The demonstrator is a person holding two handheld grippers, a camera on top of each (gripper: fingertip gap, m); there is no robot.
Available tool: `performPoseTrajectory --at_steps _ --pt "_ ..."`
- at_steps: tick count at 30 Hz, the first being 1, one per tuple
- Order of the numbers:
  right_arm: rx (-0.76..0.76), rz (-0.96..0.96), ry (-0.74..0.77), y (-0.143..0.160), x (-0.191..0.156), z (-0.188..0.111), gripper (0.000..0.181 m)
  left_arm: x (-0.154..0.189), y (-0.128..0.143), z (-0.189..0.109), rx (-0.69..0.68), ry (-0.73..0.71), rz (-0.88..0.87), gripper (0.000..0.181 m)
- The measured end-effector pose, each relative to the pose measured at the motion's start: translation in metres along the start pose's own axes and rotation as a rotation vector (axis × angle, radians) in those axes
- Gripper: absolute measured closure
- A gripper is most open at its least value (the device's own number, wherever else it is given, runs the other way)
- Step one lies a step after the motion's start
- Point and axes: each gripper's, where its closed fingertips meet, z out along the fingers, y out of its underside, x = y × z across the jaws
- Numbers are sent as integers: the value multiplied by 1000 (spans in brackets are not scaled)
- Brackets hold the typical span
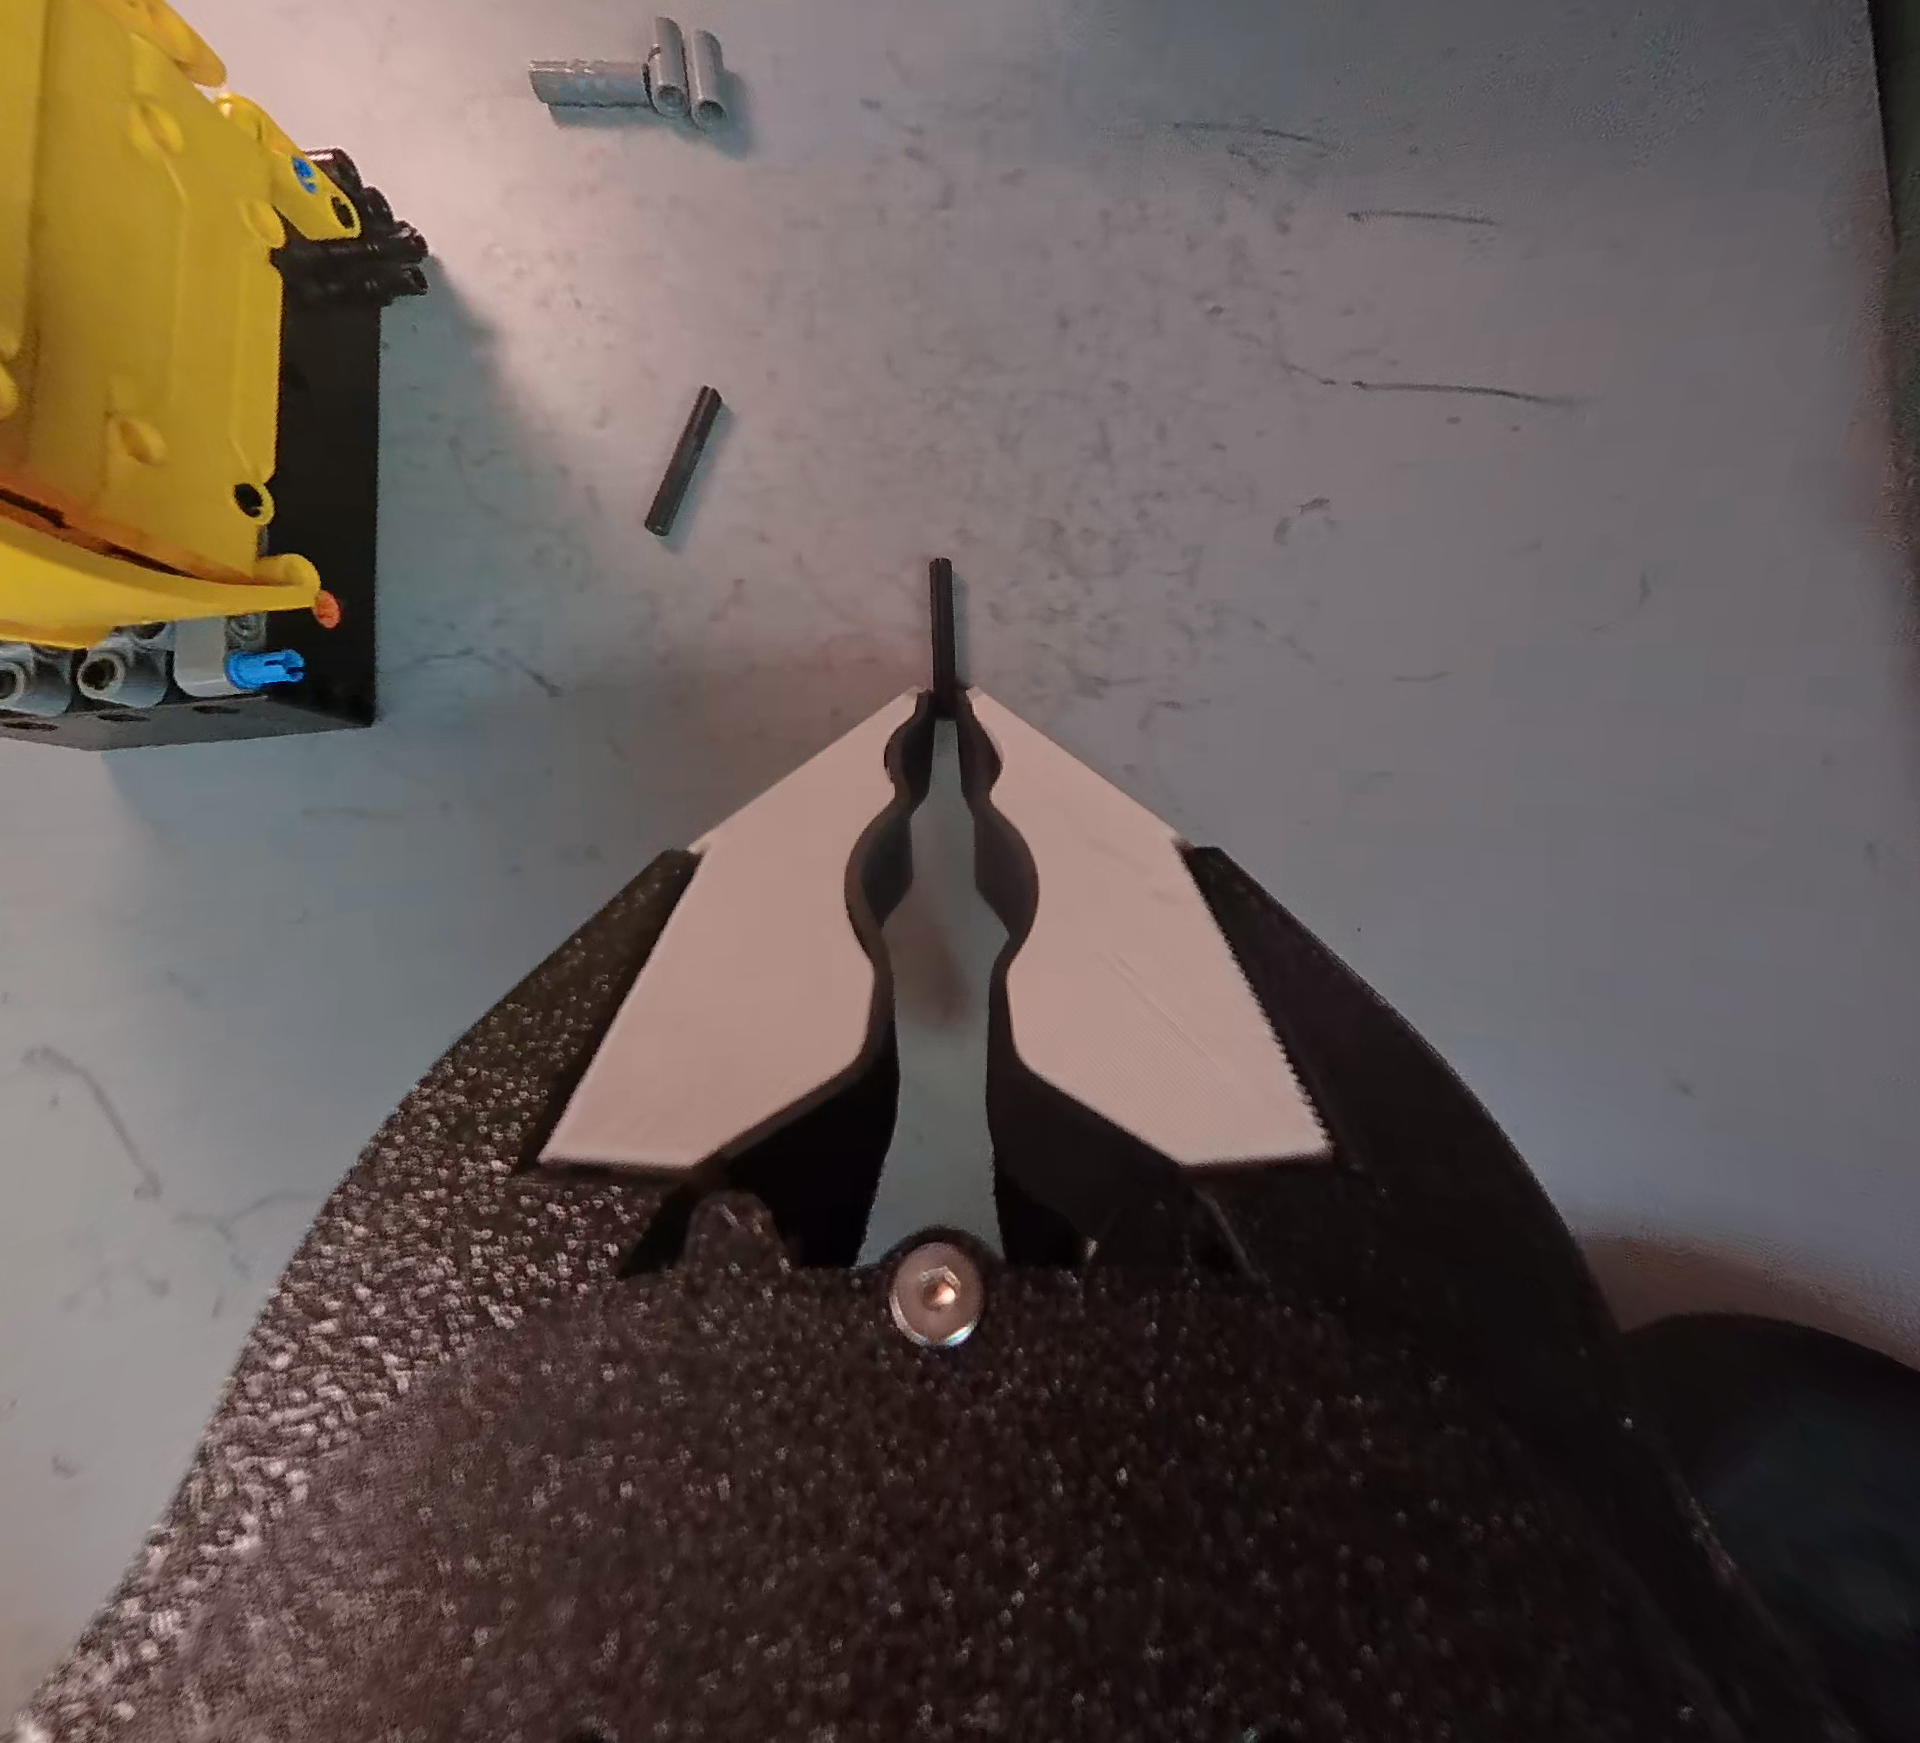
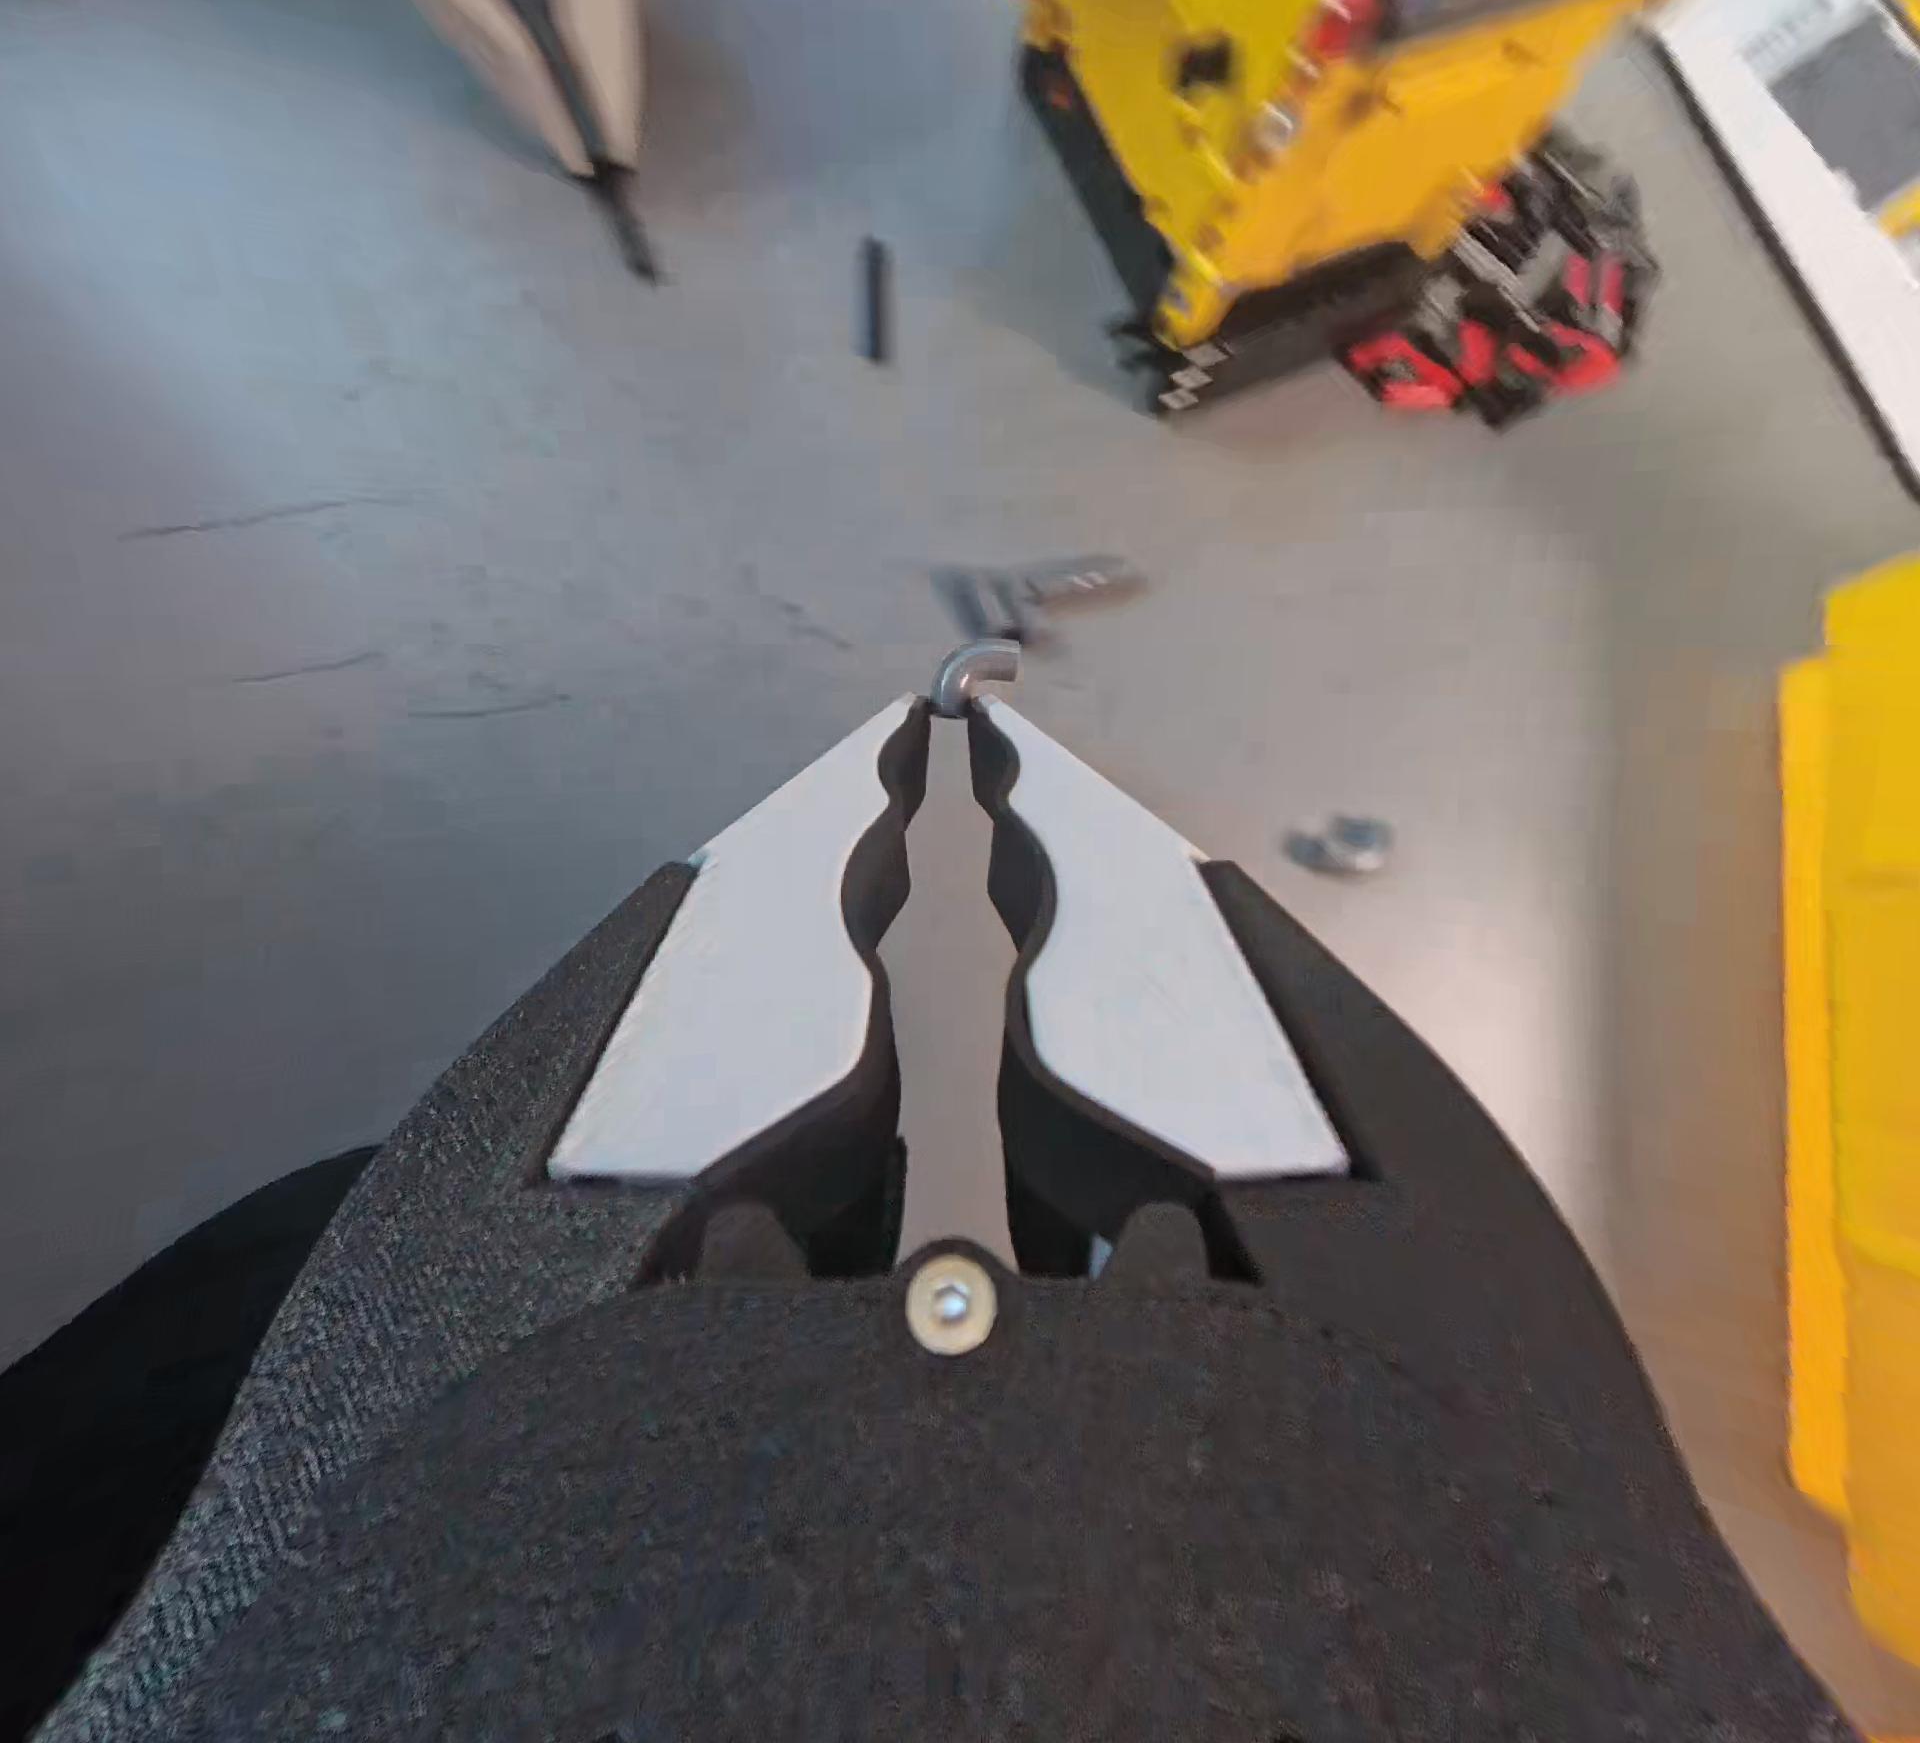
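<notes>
Only right view: grey elbow (image 2: 975, 667).

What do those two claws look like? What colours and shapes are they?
Both look the same. The left claw and the right claw each have a rough, speckled black body that narrows forward. Two long pale grey fingers taper to a point, and their inner edges are lined with wavy black pads. A silver screw sits in the middle. No cables or sleeves show.
</notes>
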Motion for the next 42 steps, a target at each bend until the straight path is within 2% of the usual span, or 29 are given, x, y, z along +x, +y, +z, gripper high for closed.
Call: performPoseTrajectory --at_steps 2,4,11,17,21,25,30,42 --pt "50 -155 -123 -19 -41 7 174 1 -1 1 7 10 -5 178" --pt "45 -234 -195 -27 -68 22 174 1 -1 1 13 14 -9 178" --pt "17 -339 -293 -39 -100 65 174 1 -1 1 22 13 -15 178" --pt "57 -303 -292 -47 -96 69 162 1 -7 1 59 13 12 179" --pt "183 -241 -210 -64 -74 56 162 7 -30 -8 181 43 21 179" --pt "254 -243 -219 -74 -80 55 163 13 -47 -11 266 50 42 179" --pt "283 -252 -223 -76 -85 59 174 16 -48 -8 270 61 44 179" --pt "319 -233 -226 -75 -84 59 177 18 -46 -4 267 89 22 179"
